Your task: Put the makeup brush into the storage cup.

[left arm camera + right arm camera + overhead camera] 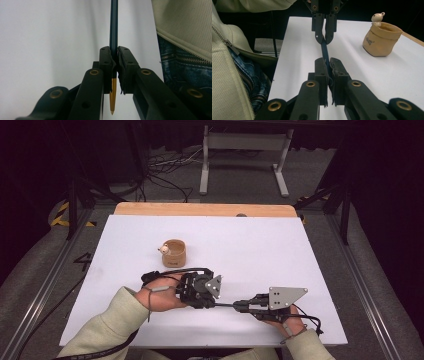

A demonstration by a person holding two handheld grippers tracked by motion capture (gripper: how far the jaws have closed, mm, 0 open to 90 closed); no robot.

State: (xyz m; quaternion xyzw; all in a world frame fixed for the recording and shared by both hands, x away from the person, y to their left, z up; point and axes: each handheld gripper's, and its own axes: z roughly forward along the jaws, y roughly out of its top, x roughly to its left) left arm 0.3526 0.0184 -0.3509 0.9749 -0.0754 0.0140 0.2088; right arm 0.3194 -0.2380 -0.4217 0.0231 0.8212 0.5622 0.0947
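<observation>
A slim dark blue pen (226,305) with a gold pointed tip (113,100) hangs level just above the white table (300,270), near its front edge. My left gripper (215,303) is shut on the gold-tipped end; in the left gripper view the barrel (113,25) runs straight out from between its pads. Facing it from the right, my right gripper (237,306) is shut on the other end. In the right gripper view the pen (323,50) spans the short gap from my right gripper (328,61) to the left gripper (323,38).
A small tan cup (173,253) shaped like a sack stands behind the left hand, with a little white figure (377,18) on its rim. A wooden strip (200,209) edges the table's far side. A person's jacket and jeans (249,75) are at the near edge.
</observation>
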